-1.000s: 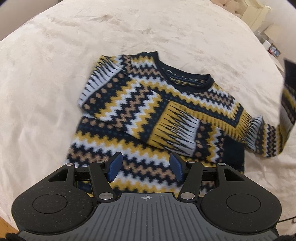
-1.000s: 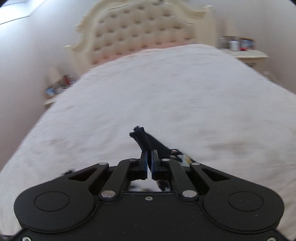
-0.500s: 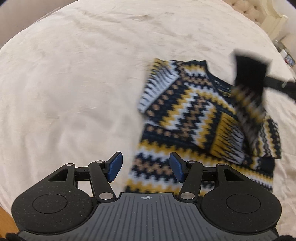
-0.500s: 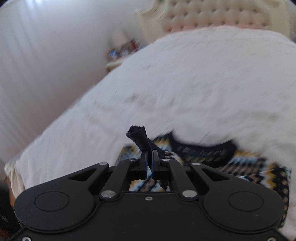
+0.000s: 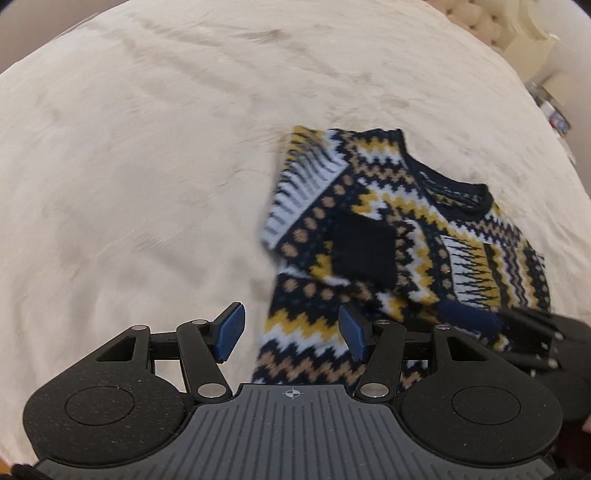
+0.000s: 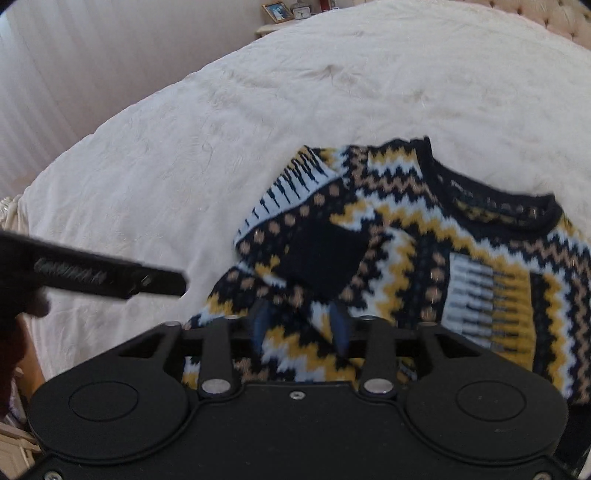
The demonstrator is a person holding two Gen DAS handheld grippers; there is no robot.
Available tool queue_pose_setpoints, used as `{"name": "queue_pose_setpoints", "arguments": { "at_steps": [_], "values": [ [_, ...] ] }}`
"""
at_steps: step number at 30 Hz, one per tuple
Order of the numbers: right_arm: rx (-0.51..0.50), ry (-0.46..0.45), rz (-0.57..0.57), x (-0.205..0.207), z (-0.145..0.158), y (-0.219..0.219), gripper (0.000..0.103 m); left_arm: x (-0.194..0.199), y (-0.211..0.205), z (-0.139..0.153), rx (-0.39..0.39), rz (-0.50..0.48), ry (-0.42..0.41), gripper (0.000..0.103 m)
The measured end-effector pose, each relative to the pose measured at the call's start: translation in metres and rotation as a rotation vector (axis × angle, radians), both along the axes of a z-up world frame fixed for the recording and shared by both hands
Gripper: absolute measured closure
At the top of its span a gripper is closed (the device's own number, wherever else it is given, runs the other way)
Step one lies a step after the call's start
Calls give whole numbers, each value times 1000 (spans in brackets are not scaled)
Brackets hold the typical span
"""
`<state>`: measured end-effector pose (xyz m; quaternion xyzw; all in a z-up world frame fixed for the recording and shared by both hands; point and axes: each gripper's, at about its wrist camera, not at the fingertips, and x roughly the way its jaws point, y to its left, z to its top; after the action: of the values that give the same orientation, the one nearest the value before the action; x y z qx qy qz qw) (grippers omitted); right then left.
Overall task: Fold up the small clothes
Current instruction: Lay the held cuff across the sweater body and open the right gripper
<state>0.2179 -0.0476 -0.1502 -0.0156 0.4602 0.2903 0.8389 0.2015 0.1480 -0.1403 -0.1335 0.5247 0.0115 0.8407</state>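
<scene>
We see a small knitted sweater (image 5: pixel 402 240) with navy, mustard, white and tan zigzag bands lying flat on a cream, plush bed cover (image 5: pixel 147 166). In the left wrist view it sits toward 3 o'clock of the frame, its navy ribbed collar (image 5: pixel 461 195) pointing toward 1 o'clock. Both sleeves are folded in across the chest; 1 navy cuff (image 5: pixel 364 251) lies near the middle of the body.

Our left tool (image 5: pixel 291 332) hovers over the bed at the sweater's lower edge. Its 2 blue-padded fingers (image 5: pixel 231 328) are spread wide and hold nothing; the hem passes between them, nearer the right-hand finger.

Our right tool (image 6: pixel 301 328) is low over the folded sleeve, its blue fingers (image 6: pixel 341 326) spread apart with the knit fabric showing between them. Whether the tips touch the fabric we cannot tell; the picture is blurred there. In the left wrist view this tool enters from 4 o'clock (image 5: pixel 472 319), its blue tip against the sweater's lower right part.

In the right wrist view the left tool appears as a dark bar at 9 o'clock (image 6: pixel 110 277), beside the sweater. At 12 o'clock, beyond the bed, a nightstand (image 6: pixel 280 22) carries a picture frame and small items. A cream tufted headboard (image 6: pixel 569 18) shows at 1 o'clock.
</scene>
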Motion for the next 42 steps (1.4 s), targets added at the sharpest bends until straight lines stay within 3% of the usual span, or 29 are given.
{"name": "queue_pose_setpoints", "arguments": {
  "at_steps": [12,23,24,30,35,42],
  "values": [
    [-22,81,-250,-13,-1,-82,54,64,-38,-31,44,-125,2,49],
    [-13,147,-287,0,-15,-113,54,92,-52,-64,43,-143,59,49],
    [-10,150,-286,2,-17,-113,54,91,-53,-63,41,-147,52,53],
    [13,177,-298,13,-24,-118,54,84,-66,-54,99,-178,3,90],
    [18,190,-301,13,-29,-119,54,74,-68,-34,87,-145,-62,95],
    [40,187,-336,6,-24,-131,54,48,-52,39,39,-73,-257,95]
  ]
}}
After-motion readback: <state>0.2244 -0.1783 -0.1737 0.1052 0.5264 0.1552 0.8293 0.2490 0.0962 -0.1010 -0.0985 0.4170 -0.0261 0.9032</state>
